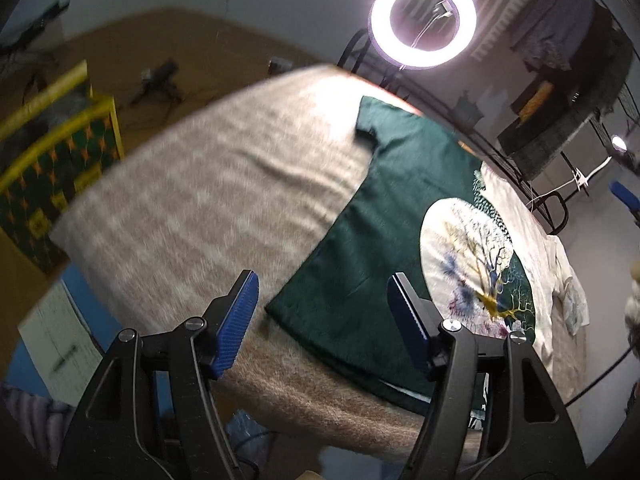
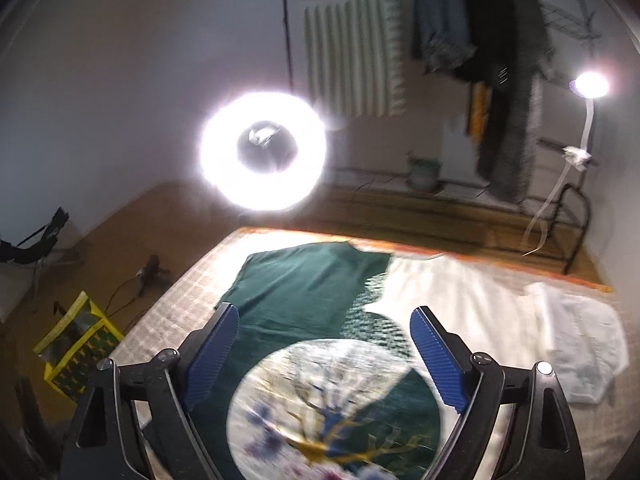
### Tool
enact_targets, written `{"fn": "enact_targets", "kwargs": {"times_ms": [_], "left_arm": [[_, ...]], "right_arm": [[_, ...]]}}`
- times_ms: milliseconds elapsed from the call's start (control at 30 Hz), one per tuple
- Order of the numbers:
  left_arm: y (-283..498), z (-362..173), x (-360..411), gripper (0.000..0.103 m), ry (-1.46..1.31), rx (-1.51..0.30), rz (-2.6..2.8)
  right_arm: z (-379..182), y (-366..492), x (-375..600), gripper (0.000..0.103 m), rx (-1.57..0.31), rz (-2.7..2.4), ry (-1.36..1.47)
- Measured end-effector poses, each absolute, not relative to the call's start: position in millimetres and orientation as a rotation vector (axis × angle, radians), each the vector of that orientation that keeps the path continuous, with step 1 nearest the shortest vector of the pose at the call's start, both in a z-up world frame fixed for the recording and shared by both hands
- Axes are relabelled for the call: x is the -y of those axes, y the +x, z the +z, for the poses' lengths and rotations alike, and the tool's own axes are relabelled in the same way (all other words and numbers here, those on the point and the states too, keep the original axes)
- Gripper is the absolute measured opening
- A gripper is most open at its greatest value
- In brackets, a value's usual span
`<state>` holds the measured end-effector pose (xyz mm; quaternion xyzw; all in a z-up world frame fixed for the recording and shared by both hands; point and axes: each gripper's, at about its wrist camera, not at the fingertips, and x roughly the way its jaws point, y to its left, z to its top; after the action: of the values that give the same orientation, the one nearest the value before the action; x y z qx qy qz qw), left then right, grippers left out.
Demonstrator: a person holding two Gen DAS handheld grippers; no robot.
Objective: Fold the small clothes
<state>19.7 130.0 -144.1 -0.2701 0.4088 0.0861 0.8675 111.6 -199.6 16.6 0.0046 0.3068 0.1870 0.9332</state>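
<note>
Across the fuzzy beige blanket (image 1: 200, 208), its weave smeared by motion blur, a dark green T-shirt (image 1: 360, 248) lies flat, one short sleeve out toward the far edge. Round cream print (image 2: 320, 404) with a branching tree, blurred in the right wrist view, cut off at the bottom edge. Pale garment (image 2: 584, 344) beside it, shape hard to make out. Ring light (image 2: 262, 150) glares. Left tongs (image 1: 322, 320) spread above the shirt's hem corner, pinching nothing; ribbed blue pads. Right tongs (image 2: 324, 356) spread over the print, empty.

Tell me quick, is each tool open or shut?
Left tool: open, empty, above the dark green printed T-shirt.
Right tool: open, empty, above it.
</note>
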Motion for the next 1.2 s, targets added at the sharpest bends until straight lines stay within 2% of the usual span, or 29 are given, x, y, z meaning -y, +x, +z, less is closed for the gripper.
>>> {"fn": "enact_targets", "kwargs": {"times_ms": [133, 400, 500, 633, 667, 733, 767, 800, 833, 967, 1033, 1200], "left_arm": [[28.2, -172.8, -135.0, 0.069, -0.64, -0.949, 0.194], [41.0, -195.5, -141.5, 0.068, -0.663, -0.987, 0.28], [46.7, -198.5, -137.6, 0.063, -0.611, -0.99, 0.305], [57.4, -198.8, -129.7, 0.051, -0.548, -0.987, 0.286], [59.2, -199.6, -128.8, 0.041, -0.549, -0.981, 0.273], [62.3, -200.5, -128.4, 0.029, -0.553, -0.98, 0.264], [63.7, -200.5, -128.2, 0.017, -0.55, -0.976, 0.265], [65.8, -201.3, -128.0, 0.009, -0.553, -0.979, 0.257], [68.4, -203.0, -127.7, 0.006, -0.566, -0.985, 0.242], [71.6, -201.9, -124.5, 0.003, -0.561, -0.979, 0.228], [71.4, -202.3, -126.1, 0.002, -0.572, -0.975, 0.226], [71.6, -201.0, -127.9, 0.002, -0.57, -0.961, 0.239]], "right_arm": [[6.1, 161.6, 155.1, 0.083, -0.732, 0.44, 0.026], [-20.5, 242.1, 50.4, 0.082, -0.833, 0.529, -0.011], [-33.9, 272.1, 16.4, 0.082, -0.871, 0.551, -0.009], [-66.2, 314.4, -19.8, 0.082, -0.957, 0.549, 0.024], [-75.9, 324.9, -27.3, 0.081, -0.977, 0.545, 0.03], [-95.7, 343.3, -39.2, 0.077, -1.021, 0.535, 0.046], [-105.1, 351.4, -43.6, 0.077, -1.043, 0.534, 0.058], [-116.8, 361.5, -49.5, 0.075, -1.07, 0.533, 0.073], [-124.6, 369.0, -53.5, 0.073, -1.089, 0.53, 0.081], [-156.1, 394.0, -76.8, 0.07, -1.124, 0.5, 0.045], [-170.5, 400.6, -88.9, 0.064, -1.138, 0.493, 0.007], [-189.5, 402.8, -114.5, 0.061, -1.122, 0.496, -0.154]]}}
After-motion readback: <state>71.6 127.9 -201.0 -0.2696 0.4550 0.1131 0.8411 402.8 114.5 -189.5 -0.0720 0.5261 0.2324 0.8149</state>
